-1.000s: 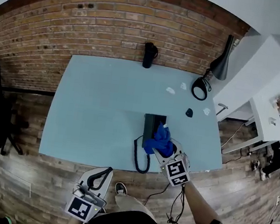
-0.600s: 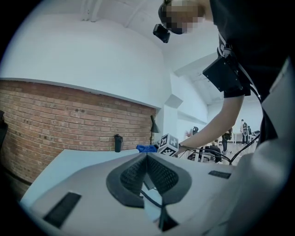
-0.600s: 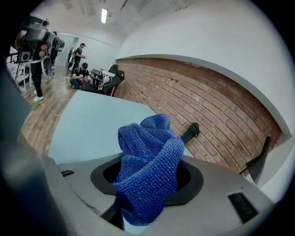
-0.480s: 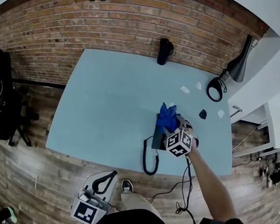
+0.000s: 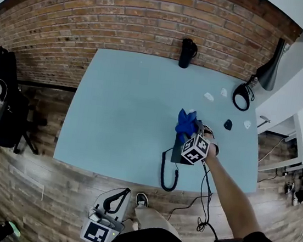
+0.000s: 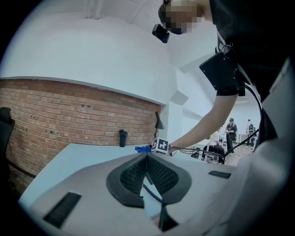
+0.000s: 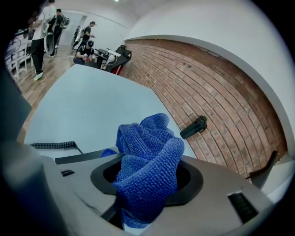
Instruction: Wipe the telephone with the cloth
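Fingers (image 7: 102, 179) first: found those of right gripper (image 7: 147, 184) clenched on blue cloth (image 7: 150, 156), with the bunched wad standing up between them. Found left gripper (image 6: 146, 170) closed on nothing, parked at bottom edge of head view, off the table (image 5: 125, 109).

Logged that pale blue table filling centre of head view. Placed telephone (image 5: 175, 152) right of centre, near lower table edge, partly under right gripper. Noted coiled cord (image 5: 168, 172) looping below it. Placed cloth at upper end of telephone, seemingly pressed to it; could not resolve the contact itself.

Change over last second: tracked cloth from lower end of telephone to upper end, with arm reaching further up the frame. Saw no real shift of left gripper.

Judged as one lengthwise wiping pass about finished. Took sides and lower end as probably needing more. Expect a return stroke or a sideways offset next.
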